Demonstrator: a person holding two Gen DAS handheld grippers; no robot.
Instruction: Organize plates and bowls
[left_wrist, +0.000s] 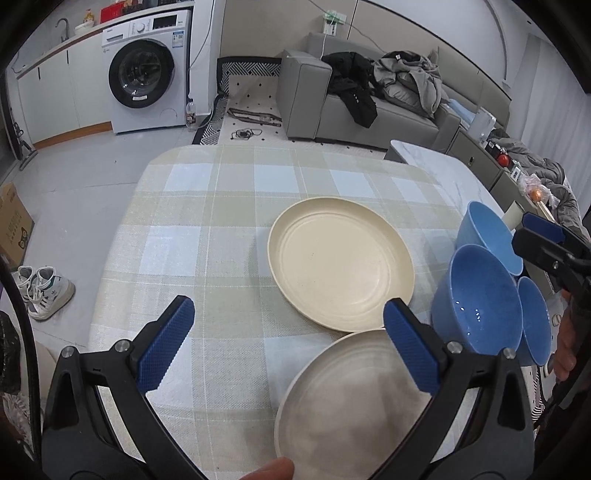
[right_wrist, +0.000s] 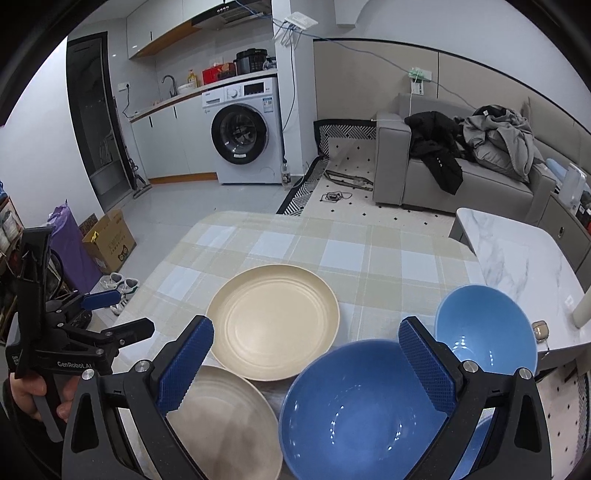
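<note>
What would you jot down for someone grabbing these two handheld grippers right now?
Left gripper: open, empty, over the nearer plate.
Right gripper: open, empty, over the big blue bowl.
On the checked table: two cream plates side by side, the farther plate beyond; three blue bowls clustered to the right.
Done: nothing stacked.
Left: stack plates, nest bowls.

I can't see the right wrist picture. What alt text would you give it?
Open blue-padded tongs hover over a checked tablecloth holding two cream plates and blue bowls. At left, a hand holds a second pair of tongs, also open. Behind are a washing machine and a grey sofa.
</note>
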